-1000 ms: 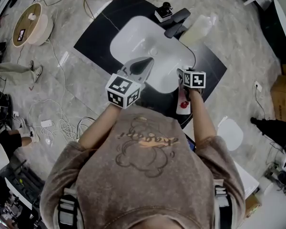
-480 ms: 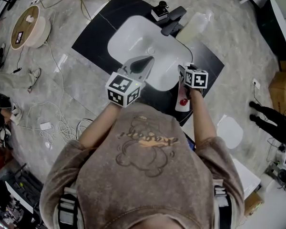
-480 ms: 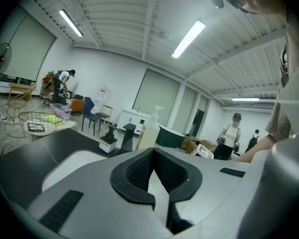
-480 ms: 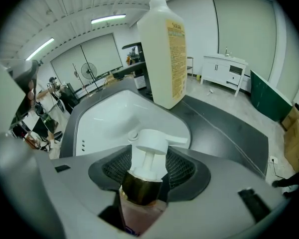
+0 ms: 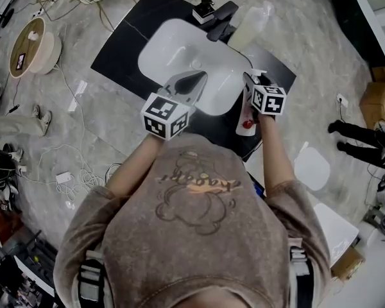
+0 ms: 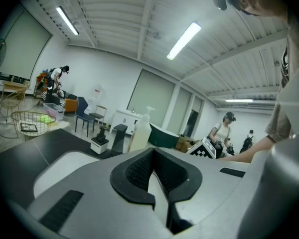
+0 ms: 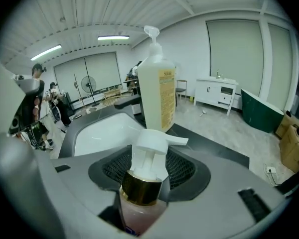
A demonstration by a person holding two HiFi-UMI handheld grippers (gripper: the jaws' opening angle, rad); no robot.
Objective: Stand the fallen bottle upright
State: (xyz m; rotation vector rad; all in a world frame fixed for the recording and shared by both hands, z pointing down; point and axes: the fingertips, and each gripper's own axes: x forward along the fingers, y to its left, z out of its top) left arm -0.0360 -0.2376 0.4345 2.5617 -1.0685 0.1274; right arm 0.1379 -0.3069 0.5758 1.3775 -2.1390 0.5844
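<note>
My right gripper [image 7: 148, 171] is shut on a small pump bottle [image 7: 142, 193] with a white pump head, a gold collar and a pinkish body. The pump end points away from me, between the jaws. In the head view the bottle [image 5: 246, 122] hangs below the right gripper [image 5: 253, 82], over the front right edge of the black counter [image 5: 122, 50]. My left gripper [image 5: 196, 81] hovers over the front of the white sink [image 5: 173, 50]. Its jaws meet in the left gripper view [image 6: 159, 185] with nothing between them.
A tall pale yellow pump bottle [image 7: 157, 93] stands upright on the counter behind the sink, beside the black faucet [image 5: 219, 15]. Cables [image 5: 70, 165] and a wooden spool [image 5: 29, 43] lie on the floor at left. People's legs [image 5: 356, 133] show at right.
My right gripper has risen with the small bottle in it, moving a little farther over the counter. The left gripper has shifted slightly.
</note>
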